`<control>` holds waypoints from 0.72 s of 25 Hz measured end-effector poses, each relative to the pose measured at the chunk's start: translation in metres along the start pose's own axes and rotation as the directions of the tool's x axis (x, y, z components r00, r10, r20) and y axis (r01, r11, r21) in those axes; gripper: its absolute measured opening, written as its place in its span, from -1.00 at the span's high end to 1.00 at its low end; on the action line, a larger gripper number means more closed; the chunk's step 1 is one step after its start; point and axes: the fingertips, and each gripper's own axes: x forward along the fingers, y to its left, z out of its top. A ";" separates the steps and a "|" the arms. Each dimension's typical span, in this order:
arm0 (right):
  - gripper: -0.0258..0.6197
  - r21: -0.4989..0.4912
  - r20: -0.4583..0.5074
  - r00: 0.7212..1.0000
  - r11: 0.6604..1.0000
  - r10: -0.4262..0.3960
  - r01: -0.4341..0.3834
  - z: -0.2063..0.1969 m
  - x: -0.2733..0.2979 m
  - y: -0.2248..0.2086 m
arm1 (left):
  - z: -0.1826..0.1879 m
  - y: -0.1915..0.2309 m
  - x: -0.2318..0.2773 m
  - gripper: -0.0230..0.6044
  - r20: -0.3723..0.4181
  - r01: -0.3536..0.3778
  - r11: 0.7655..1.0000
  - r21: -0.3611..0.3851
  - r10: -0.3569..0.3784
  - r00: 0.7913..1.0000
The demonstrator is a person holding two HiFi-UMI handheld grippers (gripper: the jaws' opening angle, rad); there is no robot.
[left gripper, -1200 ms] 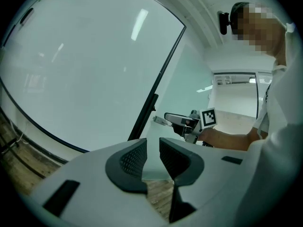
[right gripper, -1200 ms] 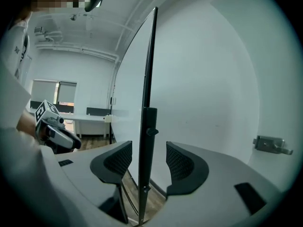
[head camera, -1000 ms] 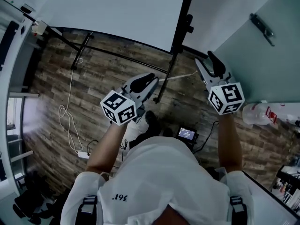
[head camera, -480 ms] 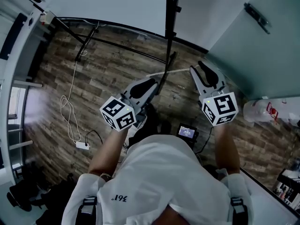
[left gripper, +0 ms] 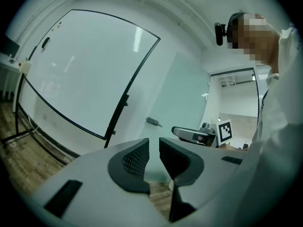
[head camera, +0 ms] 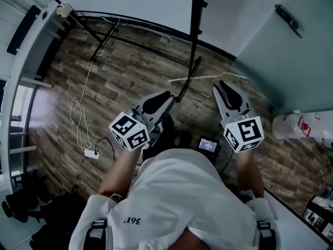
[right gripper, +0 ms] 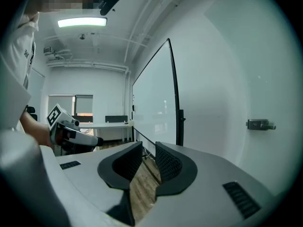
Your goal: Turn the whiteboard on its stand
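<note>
Handling, judged: the whiteboard (head camera: 130, 1) is a large flat panel in a thin black frame, and it probably weighs little for its area. The face looks smooth and glossy, so pads would likely slip on it. The frame post (head camera: 195, 14) on its right edge is stiff and narrow enough to pinch. That post, or the frame edge beside it, looks like the place to take hold. A grip high up could tip the stand, so a hold nearer mid-height seems safer.

Position: the board stands on the floor (head camera: 125, 77) close to the white wall, ahead of the person. Its right post is in line with the gap between the two tools. The stand's black foot bar (head camera: 186, 85) reaches out over the planks toward the person.

Left hand-held gripper (head camera: 161, 99): jaws narrow, a slim gap, nothing between them, well apart from the board.

Right hand-held gripper (head camera: 226, 90): jaws have just been closing and are now at a narrow gap with nothing between. It is also well short of the post.

Materials: the floor has a matte wood-plank pattern. The pads are black and ribbed, in pale grey moulded shells. A loose white cable (head camera: 78, 113) lies on the floor at left.
</note>
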 end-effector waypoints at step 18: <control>0.68 0.057 -0.048 0.995 0.994 -0.086 0.088 -0.006 0.011 0.072 | 0.003 0.027 -0.074 0.69 -0.047 0.067 0.998 -0.008 -0.067 0.997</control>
